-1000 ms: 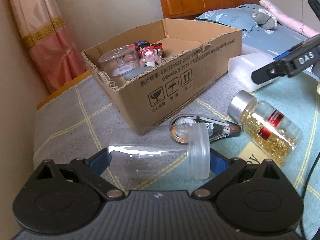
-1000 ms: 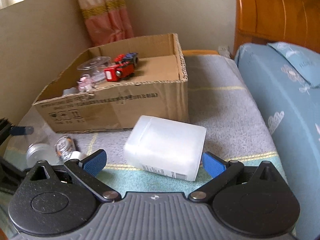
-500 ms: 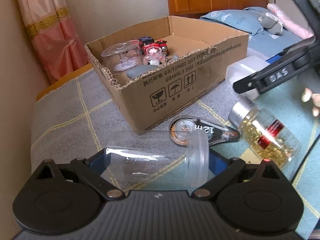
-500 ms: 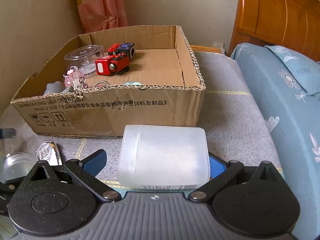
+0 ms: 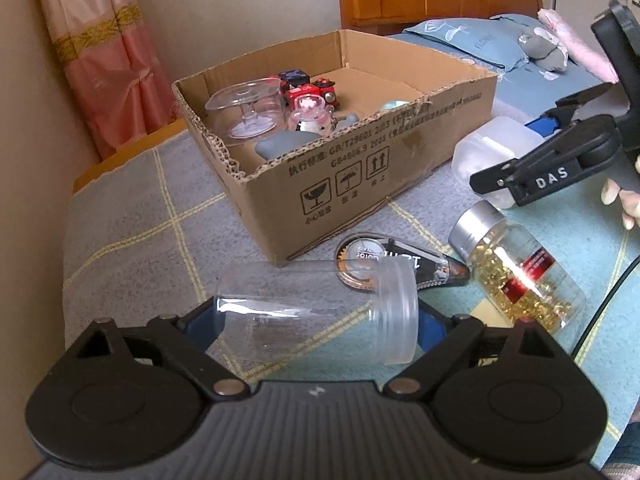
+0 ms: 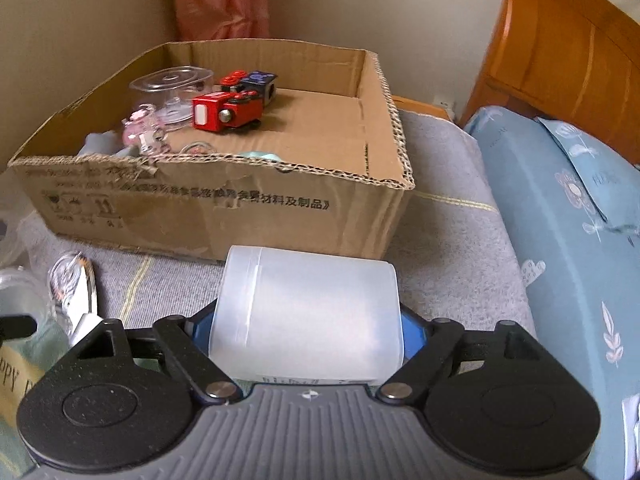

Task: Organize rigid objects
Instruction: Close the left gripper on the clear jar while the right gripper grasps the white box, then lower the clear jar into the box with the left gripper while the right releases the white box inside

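My left gripper is shut on a clear plastic jar with a ribbed lid, held sideways above the mat. My right gripper is shut on a frosted white plastic container, lifted off the blanket; it also shows in the left wrist view. The cardboard box stands ahead, also in the right wrist view. It holds a red toy train, a clear lidded tub and small figures.
A bottle of gold capsules and a correction tape dispenser lie on the mat in front of the box. A blue bed with wooden headboard is to the right. A pink curtain hangs at the back left.
Both grippers closed on their objects and lifted them. The white container rose between the right fingers and moved toward the box. The left gripper raised the clear jar slightly.
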The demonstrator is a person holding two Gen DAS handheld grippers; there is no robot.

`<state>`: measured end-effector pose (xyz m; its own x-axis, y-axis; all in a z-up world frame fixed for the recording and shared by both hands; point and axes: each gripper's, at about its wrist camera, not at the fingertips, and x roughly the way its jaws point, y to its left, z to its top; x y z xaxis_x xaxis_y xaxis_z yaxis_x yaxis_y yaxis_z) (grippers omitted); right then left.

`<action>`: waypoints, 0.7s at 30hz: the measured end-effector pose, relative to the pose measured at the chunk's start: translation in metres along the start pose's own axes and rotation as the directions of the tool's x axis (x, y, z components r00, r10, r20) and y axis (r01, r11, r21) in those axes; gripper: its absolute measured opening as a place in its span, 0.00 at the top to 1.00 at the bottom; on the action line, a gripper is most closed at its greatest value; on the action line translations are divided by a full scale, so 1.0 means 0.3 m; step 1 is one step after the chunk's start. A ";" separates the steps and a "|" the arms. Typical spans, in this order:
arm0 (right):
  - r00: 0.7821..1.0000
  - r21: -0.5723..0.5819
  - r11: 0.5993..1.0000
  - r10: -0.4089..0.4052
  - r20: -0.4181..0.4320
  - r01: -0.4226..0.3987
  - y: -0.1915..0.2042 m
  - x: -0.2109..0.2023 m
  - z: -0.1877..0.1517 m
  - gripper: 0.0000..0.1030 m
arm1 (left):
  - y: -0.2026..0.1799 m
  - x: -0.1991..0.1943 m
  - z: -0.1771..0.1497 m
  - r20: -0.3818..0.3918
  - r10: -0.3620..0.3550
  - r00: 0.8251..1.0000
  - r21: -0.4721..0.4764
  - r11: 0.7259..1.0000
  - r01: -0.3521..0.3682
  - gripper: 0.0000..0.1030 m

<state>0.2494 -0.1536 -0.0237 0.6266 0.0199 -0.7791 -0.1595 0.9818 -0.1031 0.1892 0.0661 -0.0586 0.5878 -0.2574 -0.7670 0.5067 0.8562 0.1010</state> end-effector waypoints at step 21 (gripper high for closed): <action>0.954 -0.208 0.954 0.250 0.167 -0.214 -0.101 -0.304 0.168 0.15 | 0.010 -0.169 0.185 -0.011 0.021 1.000 -0.044 0.999 -0.021 0.10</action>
<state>0.2357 -0.1755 0.0816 0.6853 0.2963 -0.6653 -0.4451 0.8934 -0.0605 0.1959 0.0568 0.0159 0.5909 -0.2345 -0.7719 0.4657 0.8805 0.0890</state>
